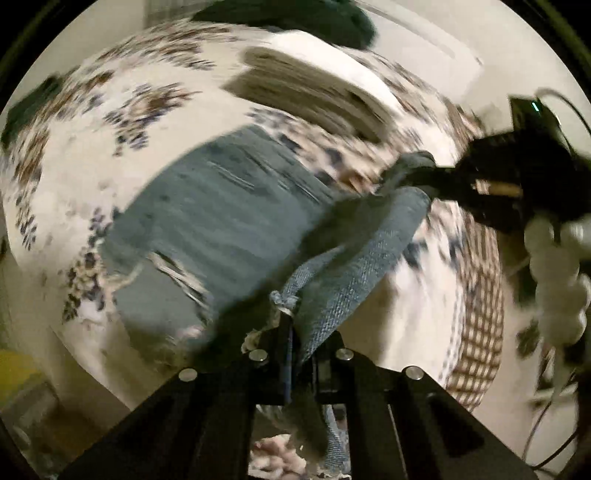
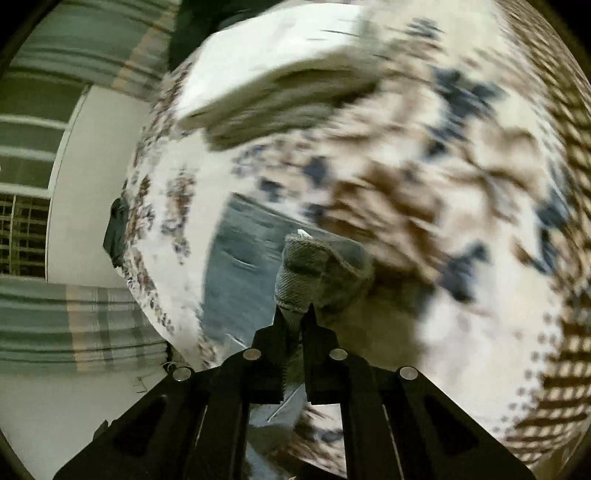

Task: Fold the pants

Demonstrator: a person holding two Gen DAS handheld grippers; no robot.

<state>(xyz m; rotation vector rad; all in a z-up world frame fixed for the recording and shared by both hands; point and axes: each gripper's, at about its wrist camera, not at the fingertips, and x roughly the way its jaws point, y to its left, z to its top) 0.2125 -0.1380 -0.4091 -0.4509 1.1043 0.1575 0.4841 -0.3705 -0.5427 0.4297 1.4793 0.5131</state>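
Blue jeans (image 1: 229, 218) lie on a floral bedspread (image 1: 85, 129), one end lifted above the bed. My left gripper (image 1: 295, 321) is shut on a frayed edge of the jeans. My right gripper (image 2: 295, 314) is shut on a bunched edge of the jeans (image 2: 317, 273). It also shows in the left wrist view (image 1: 424, 173), pinching the other corner of the lifted edge. The denim hangs stretched between both grippers. Both views are blurred by motion.
A folded white blanket or pillow (image 1: 317, 88) lies at the far side of the bed, also in the right wrist view (image 2: 273, 77). A dark garment (image 1: 295, 18) lies behind it. A striped curtain (image 2: 74, 325) hangs at the left. The bedspread has a checked border (image 1: 480, 295).
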